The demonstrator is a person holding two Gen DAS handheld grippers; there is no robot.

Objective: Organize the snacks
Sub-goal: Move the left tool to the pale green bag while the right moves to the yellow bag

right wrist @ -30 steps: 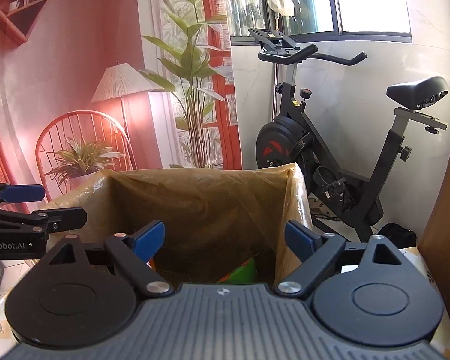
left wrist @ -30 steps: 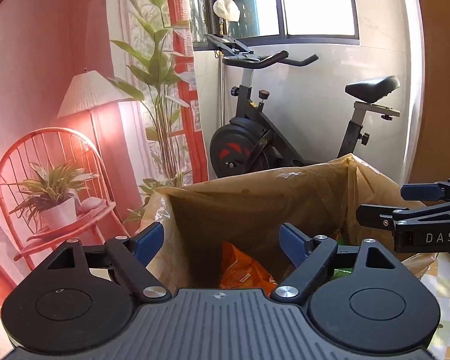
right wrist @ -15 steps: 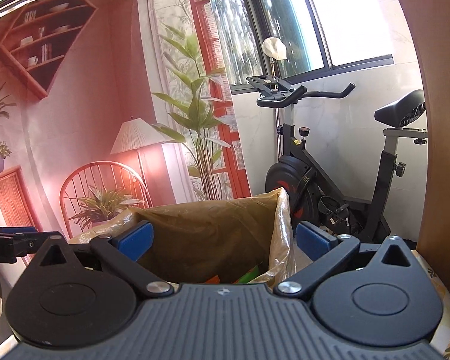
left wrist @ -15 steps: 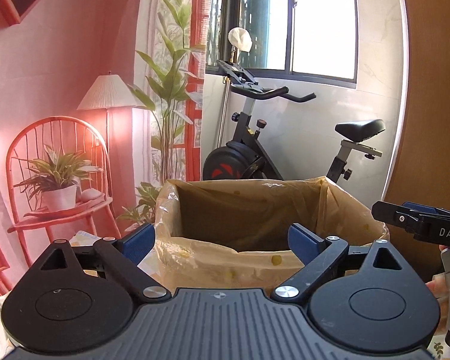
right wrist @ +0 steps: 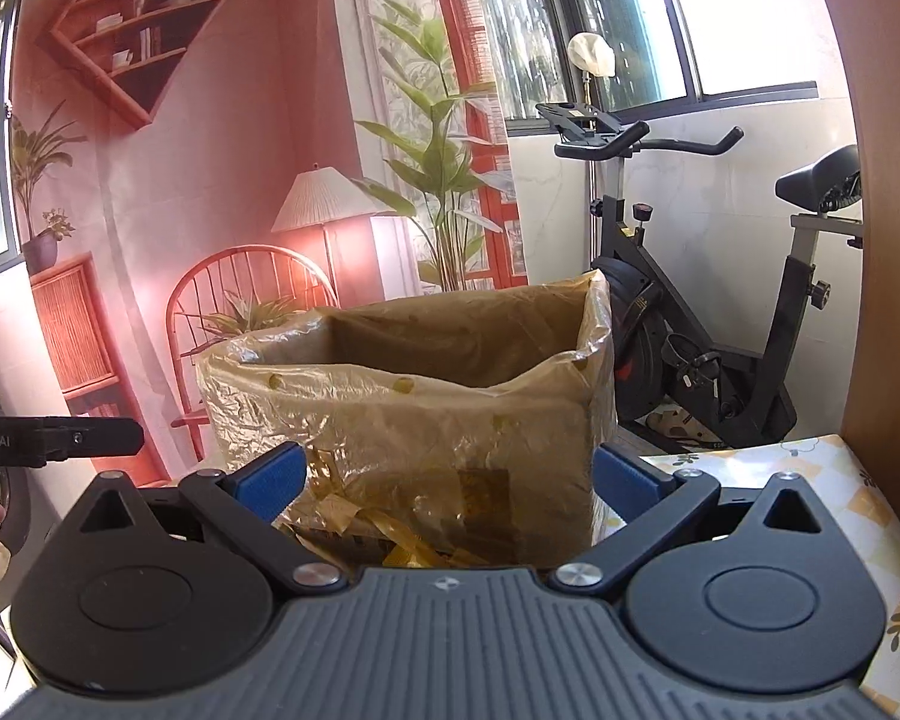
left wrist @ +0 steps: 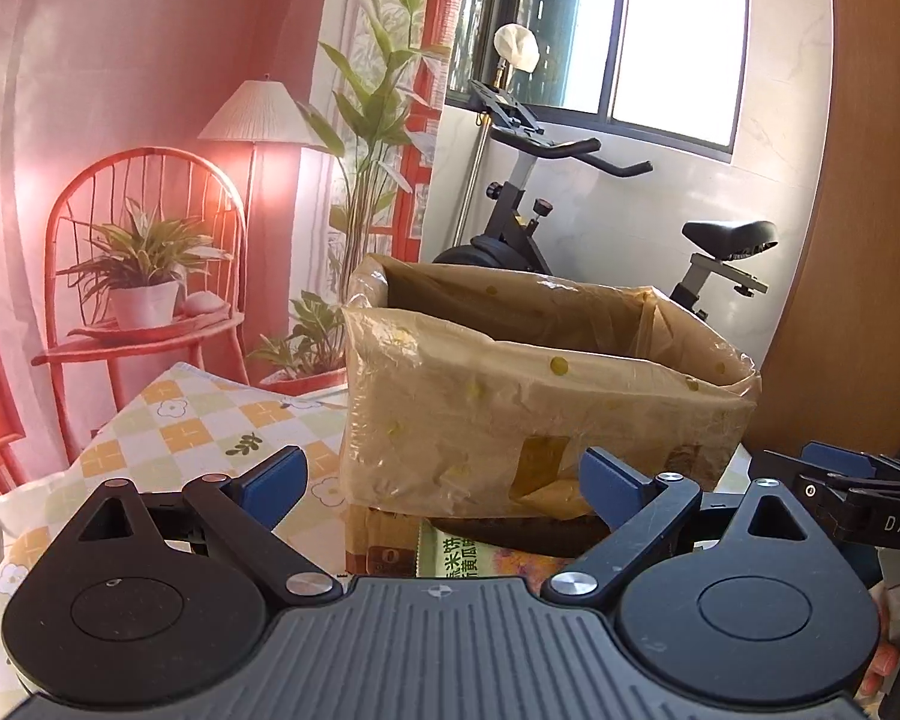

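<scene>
Both grippers spread and empty, facing the lined box.

The left gripper (left wrist: 441,483) and right gripper (right wrist: 447,480) have just been opening, with nothing pinched between the fingers. The plastic-lined cardboard box (left wrist: 534,414) stands centre frame, dead ahead of each, on the checked surface (left wrist: 198,420). A snack packet (left wrist: 456,558) lies low centre, just below the left gripper, judged the nearer hand.

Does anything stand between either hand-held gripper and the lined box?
Nothing visible does. The left hand-held gripper and right hand-held gripper both face the plastic-lined cardboard box with open, empty jaws; only a snack packet lies at its base.
</scene>
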